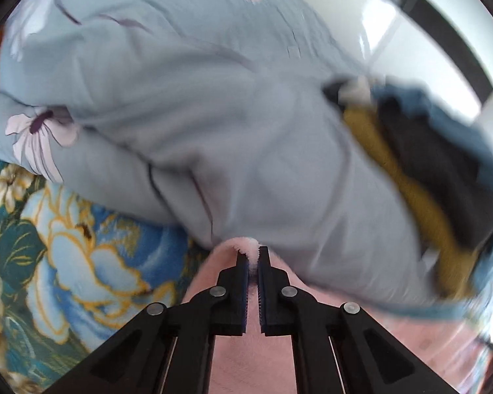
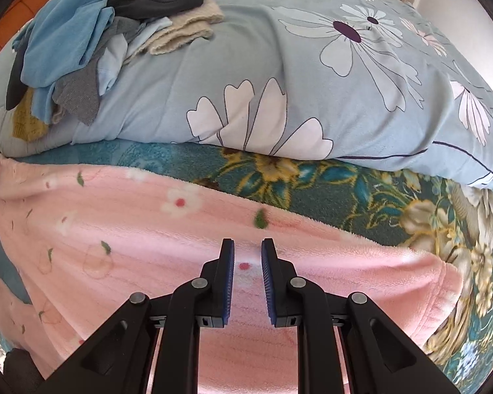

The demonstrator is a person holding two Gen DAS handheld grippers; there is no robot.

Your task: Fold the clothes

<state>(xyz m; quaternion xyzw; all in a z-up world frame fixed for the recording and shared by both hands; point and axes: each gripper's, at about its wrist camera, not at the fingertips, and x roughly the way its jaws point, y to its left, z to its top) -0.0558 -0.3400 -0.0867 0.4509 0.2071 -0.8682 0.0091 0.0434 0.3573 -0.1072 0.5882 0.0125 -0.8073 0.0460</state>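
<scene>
In front of one grey-blue flowered quilt [image 2: 312, 75] topped by one clothes pile [image 2: 92, 32], one pink fleece garment [image 2: 141, 239] lies on the bed; left tongs [image 1: 253, 259] pinch its edge, right tongs [image 2: 248, 259] narrowly parted over it, grip unclear.

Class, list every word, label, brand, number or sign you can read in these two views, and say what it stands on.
None: no readable text in either view.
The pink garment, the quilt and the blanket carry only flower patterns.
The pile of clothes shows no label.
</scene>
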